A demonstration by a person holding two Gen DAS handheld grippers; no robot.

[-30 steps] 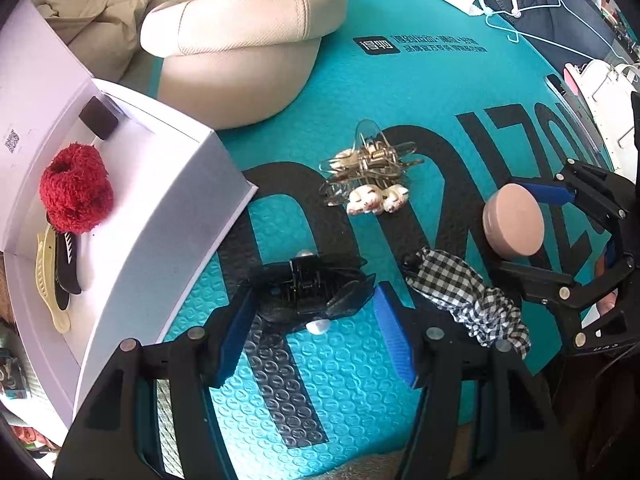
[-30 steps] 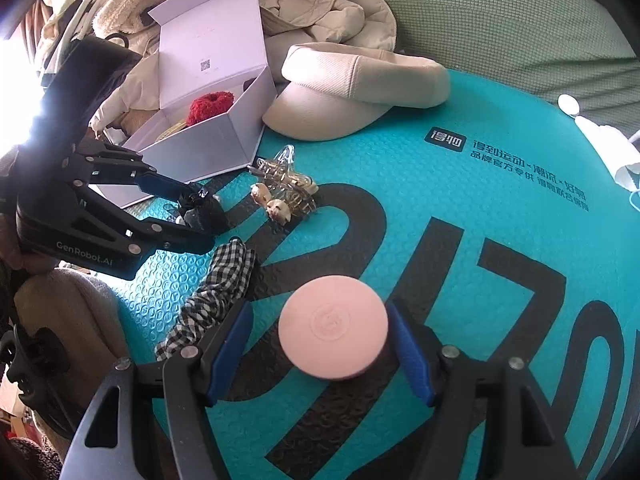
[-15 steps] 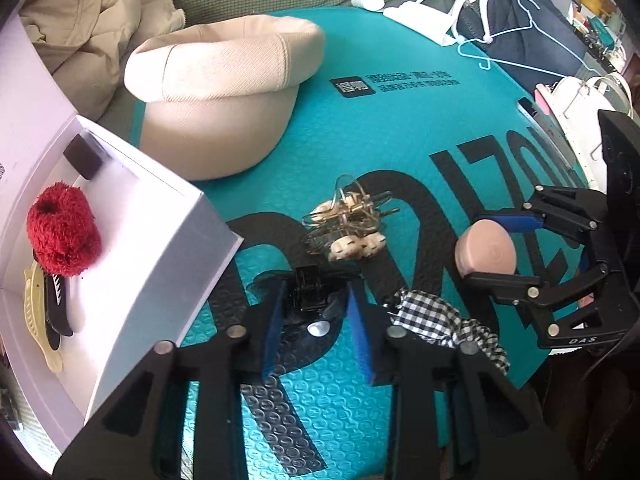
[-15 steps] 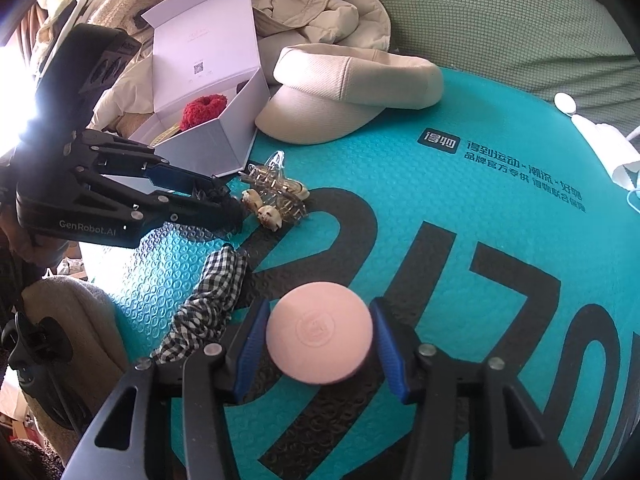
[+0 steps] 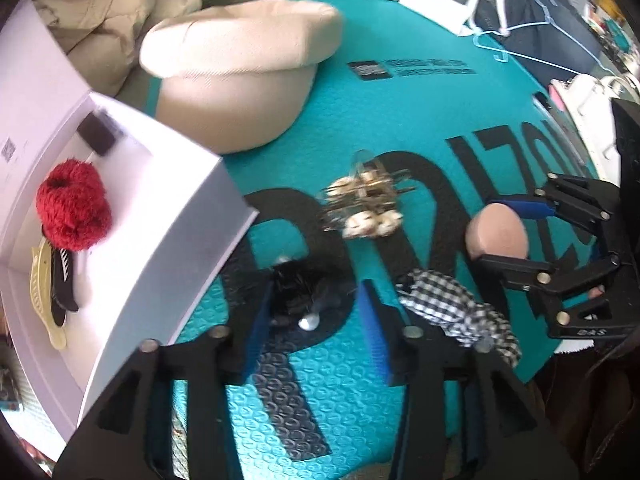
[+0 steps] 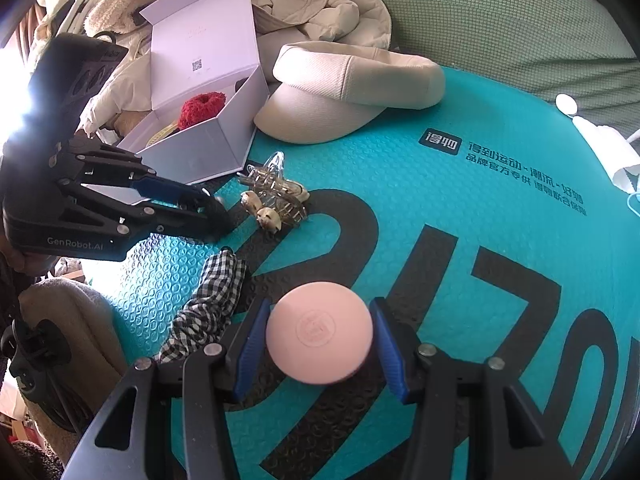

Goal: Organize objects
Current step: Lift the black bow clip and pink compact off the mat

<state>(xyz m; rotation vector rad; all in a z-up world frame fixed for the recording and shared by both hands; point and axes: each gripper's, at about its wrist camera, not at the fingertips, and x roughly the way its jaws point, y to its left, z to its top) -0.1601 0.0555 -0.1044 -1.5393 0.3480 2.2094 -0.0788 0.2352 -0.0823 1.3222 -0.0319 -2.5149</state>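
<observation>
A black hair clip (image 5: 298, 292) lies on the teal mat (image 5: 420, 120) between the fingers of my left gripper (image 5: 316, 296). Its jaws are opening, and the right pad stands clear of the clip. My right gripper (image 6: 319, 308) is shut on a round pink case (image 6: 319, 338), both blue pads against its rim. In the left wrist view the pink case (image 5: 500, 232) sits tilted in that gripper (image 5: 494, 232). The open white box (image 5: 160, 240) at left holds a red scrunchie (image 5: 72, 208) and some hair clips.
A checked scrunchie (image 5: 452, 304) lies between the two grippers. A gold wire clip with shells (image 5: 368, 208) rests mid-mat. A beige cap (image 5: 240, 80) sits behind it, beside the box. Clothes and hangers (image 5: 540, 40) crowd the far right edge.
My left jaws pinched in on the black clip, then spread apart again. My right jaws closed from a loose straddle onto the pink case and stayed there.
</observation>
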